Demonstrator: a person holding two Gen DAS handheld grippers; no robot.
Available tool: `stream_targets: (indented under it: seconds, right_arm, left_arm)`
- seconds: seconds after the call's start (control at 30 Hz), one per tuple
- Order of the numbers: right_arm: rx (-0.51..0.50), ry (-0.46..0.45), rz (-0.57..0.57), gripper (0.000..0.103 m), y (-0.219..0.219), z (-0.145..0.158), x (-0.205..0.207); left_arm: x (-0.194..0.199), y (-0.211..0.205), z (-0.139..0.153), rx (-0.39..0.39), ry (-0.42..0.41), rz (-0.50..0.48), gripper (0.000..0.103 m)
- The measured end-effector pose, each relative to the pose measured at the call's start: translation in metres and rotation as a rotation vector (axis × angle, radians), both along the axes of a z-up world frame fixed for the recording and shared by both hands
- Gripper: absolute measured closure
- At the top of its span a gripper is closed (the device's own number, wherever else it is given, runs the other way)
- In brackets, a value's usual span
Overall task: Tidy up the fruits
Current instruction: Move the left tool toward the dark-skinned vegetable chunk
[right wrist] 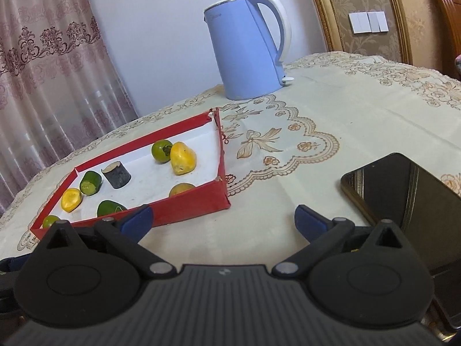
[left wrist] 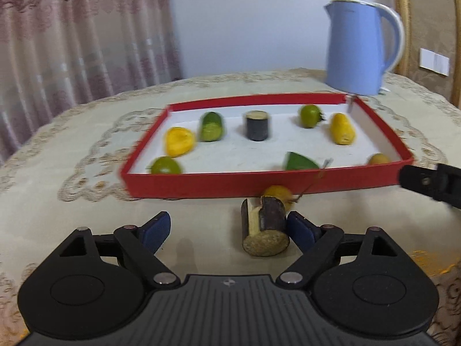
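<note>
Left gripper (left wrist: 229,230) spread wide at frame bottom; a dark cane piece (left wrist: 265,230) lies lengthwise between its fingers, cut end toward the camera, touching the right pad (left wrist: 299,230). Just behind sit a yellow fruit (left wrist: 278,193) and the red tray (left wrist: 259,183). Right gripper (right wrist: 223,220) is wide, empty, beside a phone (right wrist: 403,196).

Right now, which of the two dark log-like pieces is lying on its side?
The sugarcane piece outside the red tray, lying on the tablecloth between the left gripper fingers. The other sugarcane piece stands upright inside the tray.
</note>
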State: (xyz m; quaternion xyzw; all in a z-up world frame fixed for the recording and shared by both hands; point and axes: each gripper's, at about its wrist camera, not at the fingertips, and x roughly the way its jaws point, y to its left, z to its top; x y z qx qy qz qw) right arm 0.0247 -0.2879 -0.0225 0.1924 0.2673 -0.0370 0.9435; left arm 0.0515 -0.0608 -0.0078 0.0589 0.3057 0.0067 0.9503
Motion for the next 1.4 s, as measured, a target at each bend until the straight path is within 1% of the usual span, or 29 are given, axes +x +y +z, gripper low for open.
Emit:
stream_targets:
  seconds: [0.07,0.1,0.13,0.17,0.23,0.3,0.37,0.4,0.5,0.6,0.67,0.73,0.8,1.1,1.4]
  right_arm:
    - [-0.01,0.004,0.012,0.0,0.003,0.001,-0.001]
    - [-0.019,0.002,0.039,0.0,0.007,0.004,-0.001]
    - [-0.025,-0.008,0.065,0.0,0.011,0.006,-0.001]
    - [-0.038,-0.023,0.09,0.0,0.016,0.01,-0.002]
    - [-0.085,-0.051,0.117,0.0,0.028,0.014,-0.001]
    - [-0.15,-0.048,0.134,0.0,0.04,0.014,0.003]
    - [-0.179,-0.033,0.147,0.0,0.046,0.012,0.007]
    - [-0.176,-0.016,0.148,0.0,0.045,0.011,0.009]
    - [-0.12,0.001,0.133,0.0,0.036,0.008,0.011]
    - [-0.057,0.038,0.122,0.0,0.026,0.002,0.016]
    - [-0.029,0.039,0.124,0.0,0.023,0.0,0.016]
    - [-0.02,0.038,0.126,0.0,0.023,-0.001,0.016]
    - [-0.016,0.04,0.13,0.0,0.023,-0.002,0.017]
    - [-0.007,0.039,0.129,0.0,0.023,-0.002,0.016]
    - [-0.005,0.038,0.129,0.0,0.023,-0.002,0.016]
  left_arm:
    - [-0.006,0.015,0.004,0.014,-0.022,0.042,0.013]
    - [-0.009,0.025,0.006,0.009,-0.036,0.064,0.012]
    - [-0.011,0.034,0.008,-0.007,-0.048,0.08,0.01]
    - [-0.011,0.041,0.011,-0.026,-0.042,0.084,0.01]
    - [-0.01,0.051,0.013,-0.077,-0.02,0.05,0.01]
    - [-0.009,0.053,0.013,-0.117,-0.01,0.026,0.01]
    - [-0.006,0.048,0.01,-0.119,0.004,-0.002,0.01]
    - [-0.005,0.044,0.008,-0.106,0.008,-0.008,0.01]
    - [0.0,0.034,0.0,-0.06,0.01,-0.01,0.01]
    - [0.008,0.034,-0.004,-0.067,0.024,-0.013,0.01]
    - [0.011,0.036,-0.005,-0.081,0.033,-0.012,0.01]
    - [0.012,0.037,-0.007,-0.093,0.041,-0.011,0.01]
    - [0.012,0.037,-0.009,-0.088,0.043,-0.013,0.01]
    - [0.011,0.025,-0.01,-0.019,0.027,-0.022,0.01]
    - [0.012,0.025,-0.009,-0.025,0.029,-0.023,0.01]
